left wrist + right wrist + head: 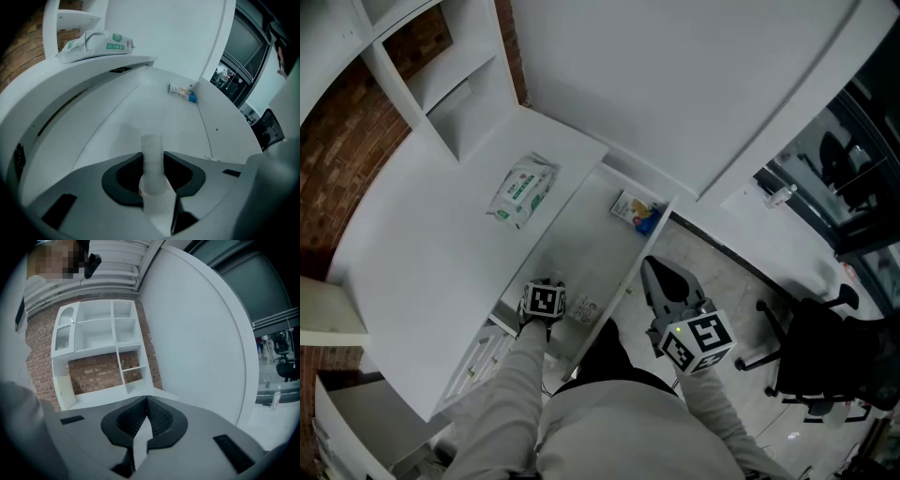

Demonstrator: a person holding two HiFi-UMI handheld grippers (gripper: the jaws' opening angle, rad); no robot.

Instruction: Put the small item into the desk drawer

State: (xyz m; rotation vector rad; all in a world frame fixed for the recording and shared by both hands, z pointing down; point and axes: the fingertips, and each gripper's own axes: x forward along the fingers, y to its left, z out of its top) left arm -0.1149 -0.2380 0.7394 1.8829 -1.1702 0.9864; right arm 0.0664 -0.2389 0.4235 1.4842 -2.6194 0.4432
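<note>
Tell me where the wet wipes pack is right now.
In the head view the wet wipes pack lies on the white desk top, left of the open drawer; the left gripper view shows it at upper left.

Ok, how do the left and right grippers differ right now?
The left gripper is closed on a pale tube; the right gripper has its jaws together with nothing between them. The left gripper tilts steeply down over the open drawer; the right gripper points nearly level toward the white shelves. Both share the same grey build.
</note>
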